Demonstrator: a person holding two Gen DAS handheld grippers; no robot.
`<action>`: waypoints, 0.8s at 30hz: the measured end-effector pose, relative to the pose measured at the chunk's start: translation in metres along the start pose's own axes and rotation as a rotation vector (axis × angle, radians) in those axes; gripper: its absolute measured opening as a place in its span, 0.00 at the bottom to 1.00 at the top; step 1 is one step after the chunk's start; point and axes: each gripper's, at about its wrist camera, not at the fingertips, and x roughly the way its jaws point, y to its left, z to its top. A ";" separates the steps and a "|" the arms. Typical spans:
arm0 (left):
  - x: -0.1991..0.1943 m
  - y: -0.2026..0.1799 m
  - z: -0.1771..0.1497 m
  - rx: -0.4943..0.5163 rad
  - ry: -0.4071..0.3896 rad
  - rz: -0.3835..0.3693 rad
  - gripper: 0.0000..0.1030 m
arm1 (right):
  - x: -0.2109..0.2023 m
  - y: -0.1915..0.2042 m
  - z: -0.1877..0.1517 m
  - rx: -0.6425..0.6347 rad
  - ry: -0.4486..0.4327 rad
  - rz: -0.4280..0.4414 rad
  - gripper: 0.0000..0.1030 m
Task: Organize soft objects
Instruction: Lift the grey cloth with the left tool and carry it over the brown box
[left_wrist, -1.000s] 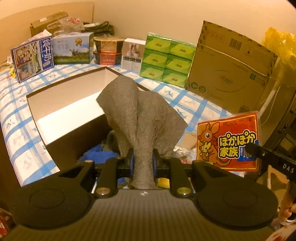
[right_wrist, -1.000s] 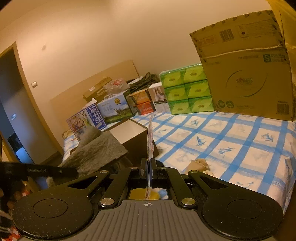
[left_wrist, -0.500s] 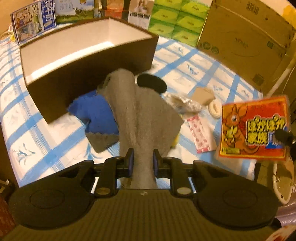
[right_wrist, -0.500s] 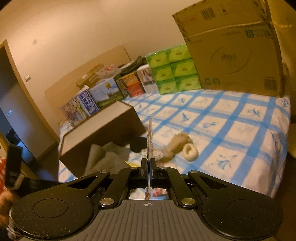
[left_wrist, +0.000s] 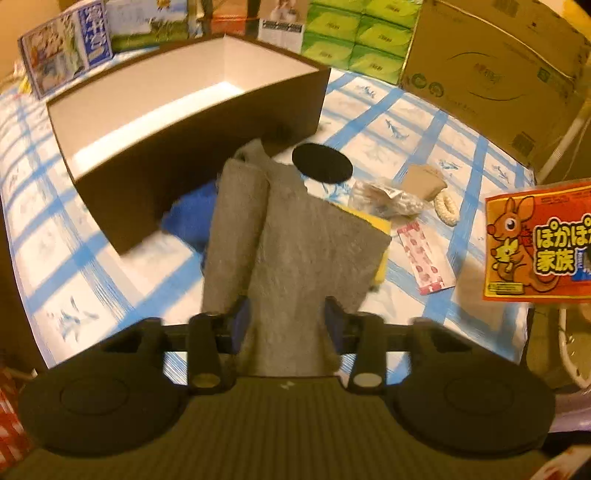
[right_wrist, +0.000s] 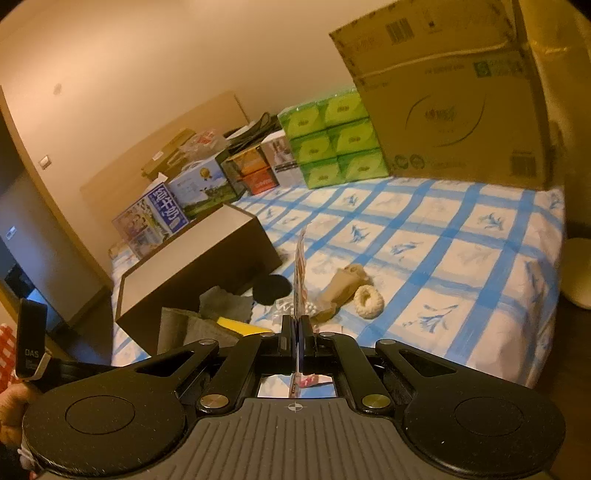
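While the left gripper (left_wrist: 286, 317) points steeply down over the bed (left_wrist: 424, 125), its fingers (left_wrist: 334, 319) are spreading apart, and the grey cloth (left_wrist: 295, 236) lies between them with the pads no longer pressing its sides. This cloth drapes forward from the fingers, one edge rolled into a long fold, over a blue fabric piece (left_wrist: 192, 218) and a yellow item (left_wrist: 376, 225). Just behind it stands a dark brown open box (left_wrist: 184, 147) with a white inside. A black round pad (left_wrist: 321, 162) lies beside the box's near corner, touching the cloth's far end. To the right of it rest a clear crinkled bag (left_wrist: 384, 197), a tan soft piece (left_wrist: 423, 181), a cream fuzzy ring (left_wrist: 447, 206) and a flat red-patterned packet (left_wrist: 426, 258). At the right edge hangs an orange kangaroo-print pack (left_wrist: 535, 243).

From the right wrist view, the right gripper (right_wrist: 297, 332) has its fingers (right_wrist: 306, 330) clenched on that orange pack (right_wrist: 300, 273), seen edge-on and standing upright between the pads. Beyond it on the blue-checked sheet lie the black pad (right_wrist: 271, 288), the tan piece (right_wrist: 341, 288) and the cream ring (right_wrist: 367, 301). The grey cloth (right_wrist: 184, 328) shows low at the left, in front of the brown box (right_wrist: 195, 269). Green tissue packs (right_wrist: 332, 140) and a large cardboard carton (right_wrist: 450, 96) stand at the far side of the bed. A hand (right_wrist: 11, 410) shows at the lower left edge.
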 end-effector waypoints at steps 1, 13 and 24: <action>-0.001 0.000 0.001 0.019 -0.023 0.016 0.49 | -0.003 0.002 -0.001 -0.002 -0.007 -0.009 0.01; 0.047 0.016 0.017 0.144 -0.065 0.051 0.10 | 0.023 0.018 -0.009 0.019 0.020 -0.098 0.01; -0.066 0.035 0.029 0.071 -0.269 -0.037 0.05 | 0.055 0.038 0.015 -0.056 0.036 -0.045 0.01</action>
